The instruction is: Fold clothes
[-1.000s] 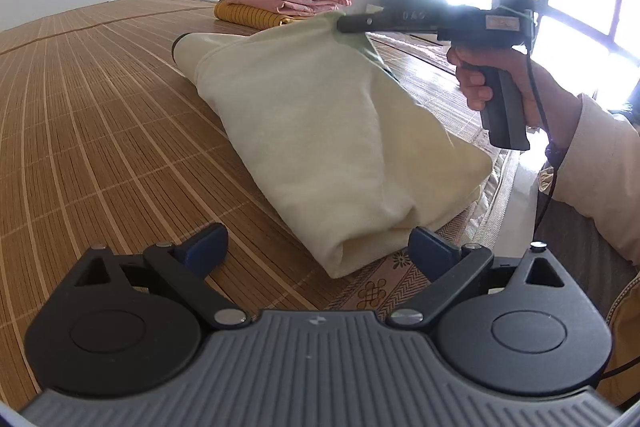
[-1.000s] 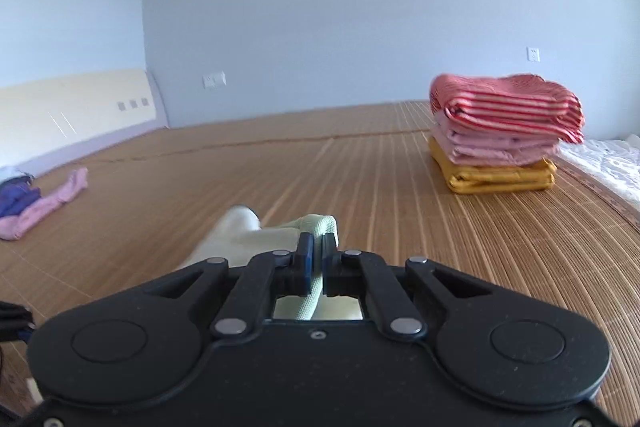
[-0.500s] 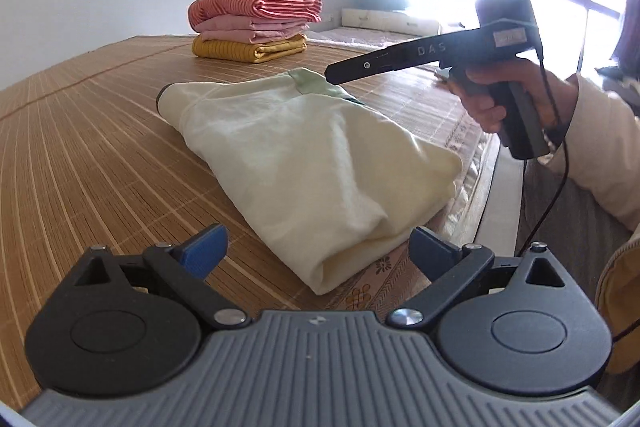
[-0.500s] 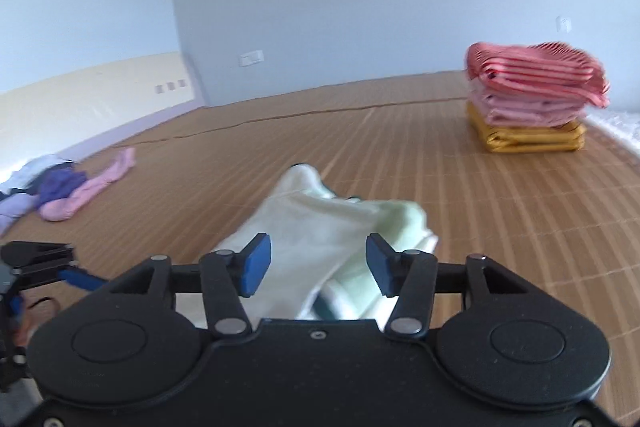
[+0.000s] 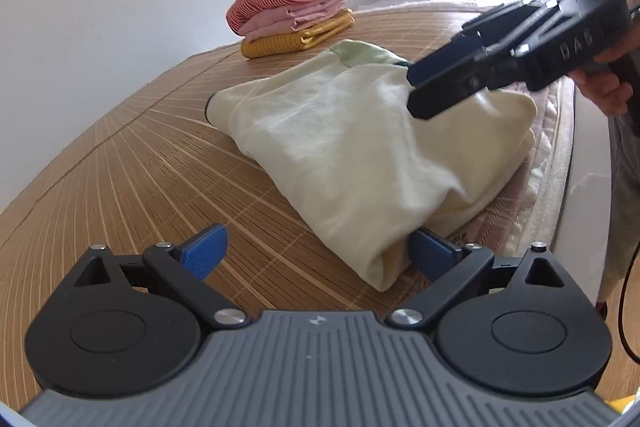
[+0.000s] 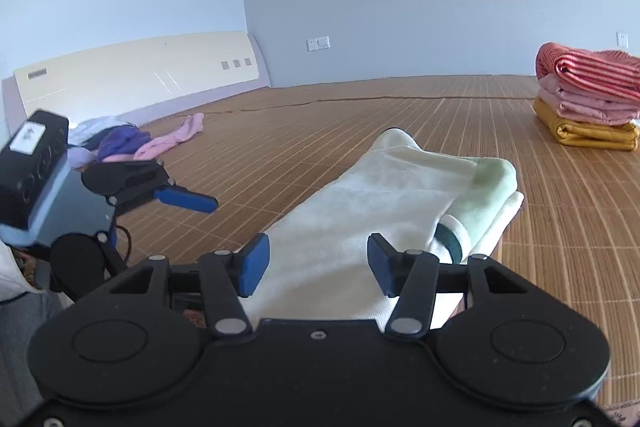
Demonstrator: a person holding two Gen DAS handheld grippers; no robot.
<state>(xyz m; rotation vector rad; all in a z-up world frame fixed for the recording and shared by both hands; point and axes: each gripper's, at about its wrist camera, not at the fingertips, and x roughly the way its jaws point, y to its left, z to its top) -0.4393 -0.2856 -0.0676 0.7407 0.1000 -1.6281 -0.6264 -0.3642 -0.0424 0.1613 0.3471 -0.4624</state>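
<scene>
Left wrist view: left gripper [image 5: 316, 254] jaws wide apart, near end of the folded cream garment [image 5: 360, 147] between them on the bamboo mat [image 5: 120, 167] — right gripper [image 5: 444, 83] above it. Right wrist view: right gripper [image 6: 318, 267] jaws apart over garment [image 6: 372, 203]; stack of folded clothes [image 6: 588, 99] far right.

- Left wrist view: sits low behind the left claw [image 5: 316, 253], close over the mat [image 5: 120, 163], facing along the garment [image 5: 360, 147] toward the stack [image 5: 296, 15] and the bright window side.
- Right wrist view: sits behind the right claw [image 6: 318, 267], just above the garment [image 6: 380, 203], facing across the mat [image 6: 320, 131] toward the far wall and headboard [image 6: 132, 71].
- Shared: garment, mat, stack [image 6: 588, 95].
- Each view catches the other claw: right claw [image 5: 440, 87] at upper right, left claw [image 6: 186, 199] at left.
</scene>
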